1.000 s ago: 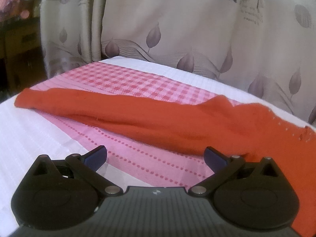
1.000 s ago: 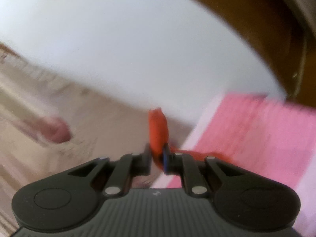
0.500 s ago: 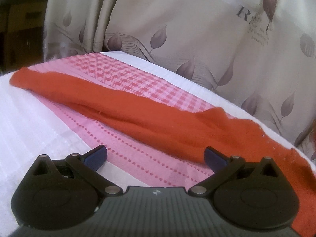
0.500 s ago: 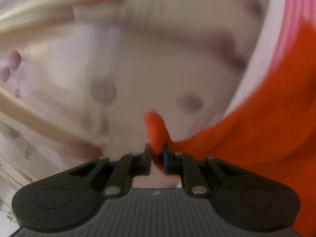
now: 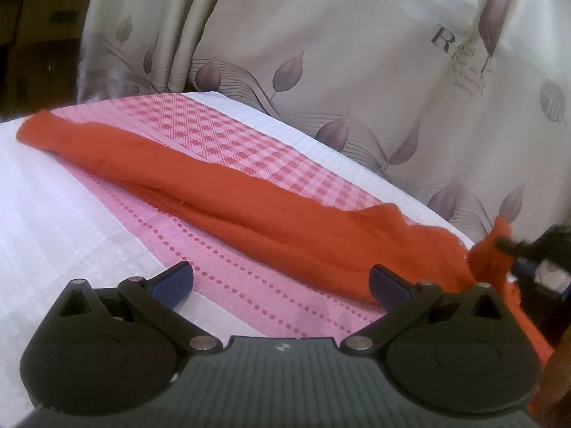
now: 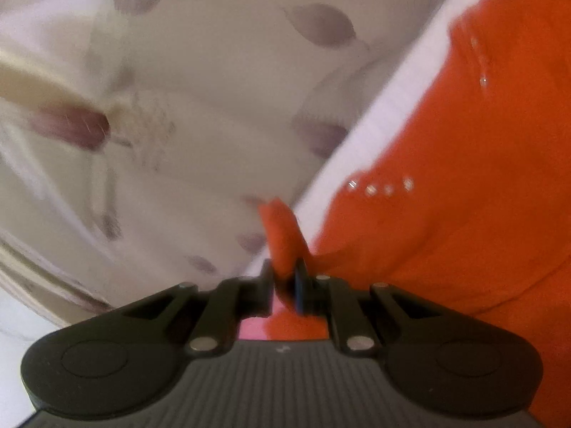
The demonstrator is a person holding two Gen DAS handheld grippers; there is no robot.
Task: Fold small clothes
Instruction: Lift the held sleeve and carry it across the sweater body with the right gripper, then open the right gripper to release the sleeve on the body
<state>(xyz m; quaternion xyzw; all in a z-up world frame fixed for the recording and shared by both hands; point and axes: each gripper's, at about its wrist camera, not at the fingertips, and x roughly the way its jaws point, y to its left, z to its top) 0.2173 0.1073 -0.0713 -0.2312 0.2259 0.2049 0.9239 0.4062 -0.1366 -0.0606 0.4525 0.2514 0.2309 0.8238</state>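
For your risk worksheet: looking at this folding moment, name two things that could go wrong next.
1. The right gripper pinches only a small tip of the orange garment, so the cloth could slip out.
2. The left gripper is open and holds nothing, so pulling may drag the garment and the pink cloth beneath.

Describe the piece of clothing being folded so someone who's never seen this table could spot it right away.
Start at the leaf-print curtain; in front of it is a table with a pink checked cloth. Lying slantwise across that cloth is the orange garment, long and narrow. It is the only plain orange thing there, and the right gripper pinches one end.
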